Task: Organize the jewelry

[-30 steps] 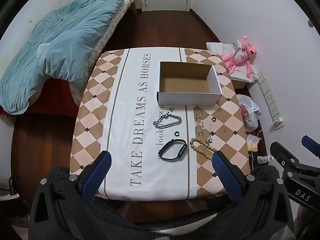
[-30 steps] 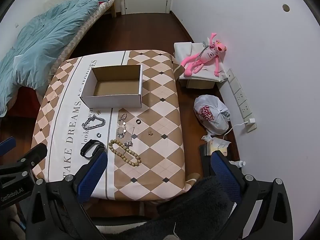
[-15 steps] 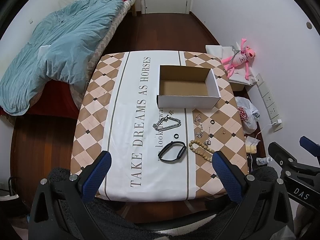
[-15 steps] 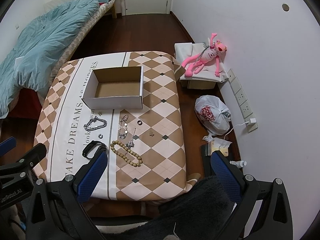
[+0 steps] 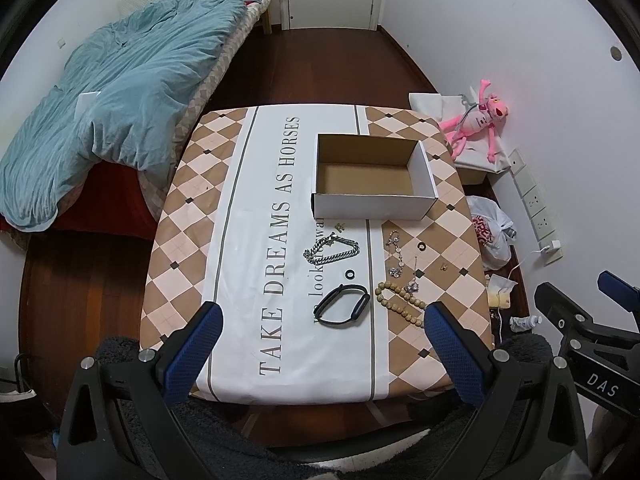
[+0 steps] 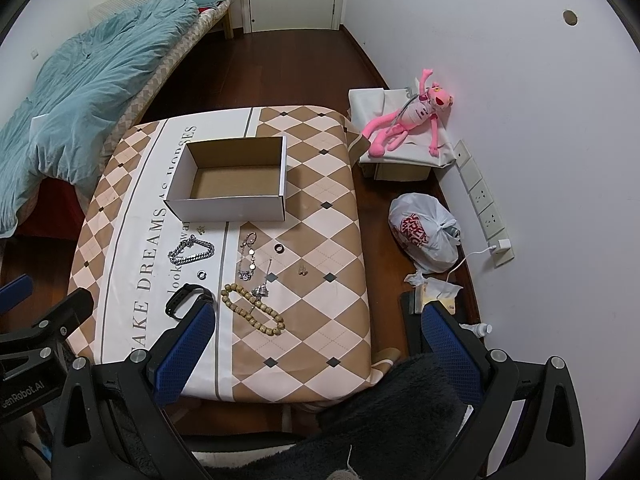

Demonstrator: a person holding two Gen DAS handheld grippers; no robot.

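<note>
An open white cardboard box with a brown inside (image 5: 372, 178) is seen empty at the upper centre of the left wrist view, set on a table covered with a brown-and-cream diamond-patterned cloth (image 5: 188, 216). The jewelry is laid out loose just below the box: a silver chain bracelet (image 5: 331, 250), a black looped wristband (image 5: 342, 310), a string of tan wooden beads (image 5: 396, 304), a thin silver charm chain (image 6: 248, 256), and two small dark rings (image 6: 279, 248) (image 5: 350, 274). Nothing has yet been placed in the box.

Both grippers are held high above the near table edge, well apart from every piece. The left gripper (image 5: 320, 340) is spread wide and empty; the right gripper (image 6: 316, 332) is likewise spread wide and empty.

In the left view the wristband is found just above the gap between the fingers, its long axis running roughly across the frame and tilted slightly. In the right view the beads lie above the left finger, running diagonally toward lower right. The left gripper is judged nearer the wristband, the right nearer the beads.
</note>
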